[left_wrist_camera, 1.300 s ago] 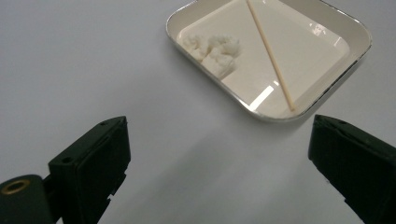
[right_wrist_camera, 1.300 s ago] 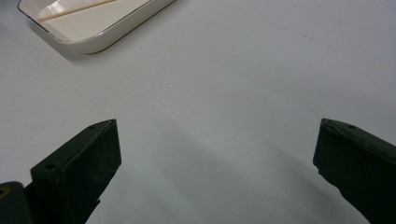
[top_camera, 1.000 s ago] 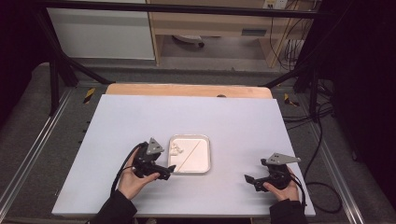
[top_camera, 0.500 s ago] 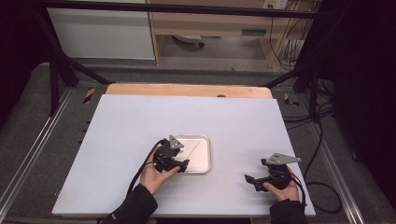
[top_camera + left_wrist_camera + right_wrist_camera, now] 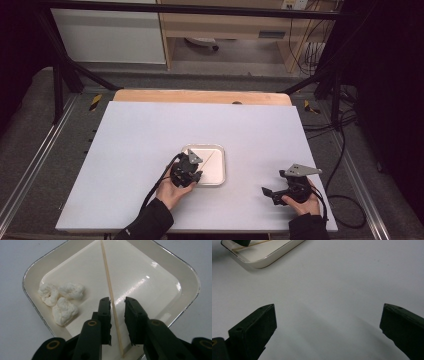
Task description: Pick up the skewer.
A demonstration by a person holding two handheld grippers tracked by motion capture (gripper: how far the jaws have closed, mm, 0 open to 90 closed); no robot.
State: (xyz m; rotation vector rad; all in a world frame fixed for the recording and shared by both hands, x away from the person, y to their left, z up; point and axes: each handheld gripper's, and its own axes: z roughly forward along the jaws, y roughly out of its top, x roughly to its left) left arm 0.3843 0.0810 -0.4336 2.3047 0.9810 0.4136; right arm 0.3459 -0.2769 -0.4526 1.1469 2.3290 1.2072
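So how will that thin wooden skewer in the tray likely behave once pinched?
The skewer looks thin and round, so it may roll or slip between the closing left tool. Probably light and slightly bendy. Lying across the glossy tray, it could pivot when lifted.

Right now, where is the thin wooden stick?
In the left gripper view the wooden stick lies slantwise in the cream tray, between the jaws of the left hand-held gripper, which have just been closing; three white lumps sit to its left.
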